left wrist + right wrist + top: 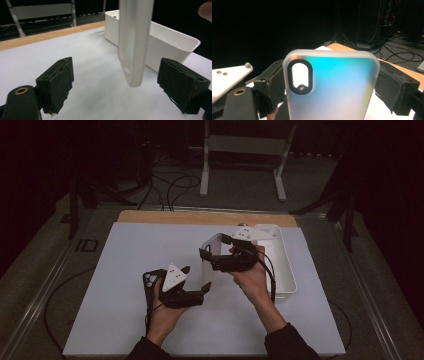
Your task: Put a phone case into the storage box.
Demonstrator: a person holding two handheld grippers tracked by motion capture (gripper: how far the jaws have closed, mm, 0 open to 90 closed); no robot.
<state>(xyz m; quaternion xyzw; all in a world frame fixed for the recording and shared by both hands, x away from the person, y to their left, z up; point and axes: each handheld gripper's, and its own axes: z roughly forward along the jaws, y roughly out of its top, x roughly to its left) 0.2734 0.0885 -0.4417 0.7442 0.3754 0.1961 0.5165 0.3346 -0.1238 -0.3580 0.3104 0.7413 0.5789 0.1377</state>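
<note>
A: What are we holding with the right gripper (329, 85)?

B: A phone case (332, 87). In the right gripper view it stands upright between our two jaws, clamped at its side edges. It is frosted and translucent, with rounded corners and a pale rim, and its back shimmers from blue at the top to pinkish and yellowish lower down. Near its top left corner sits an oval camera cutout ringed in black.

A: And where is it on the table?

B: In the high view the case (210, 251) hangs above the white mat (125, 270), just left of the white bin (285, 270), near the middle of the table. Our right gripper (207, 256) points left with the case at its tip.

A: How does our left gripper (120, 92) stand?

B: Its jaws are spread wide with nothing between the pads. In the left gripper view we see the case (133, 42) edge-on, hanging down just beyond the jaws, a thin milky slab with a rounded lower end, clear of the mat (95, 75). The bin (170, 47) lies behind it, to the right.

A: Anything else near?

B: In the high view the left gripper (197, 280) sits near and left of the case, and a black flat thing (150, 282) with holes lies on the mat at its left side; we cannot tell what it is.
</note>
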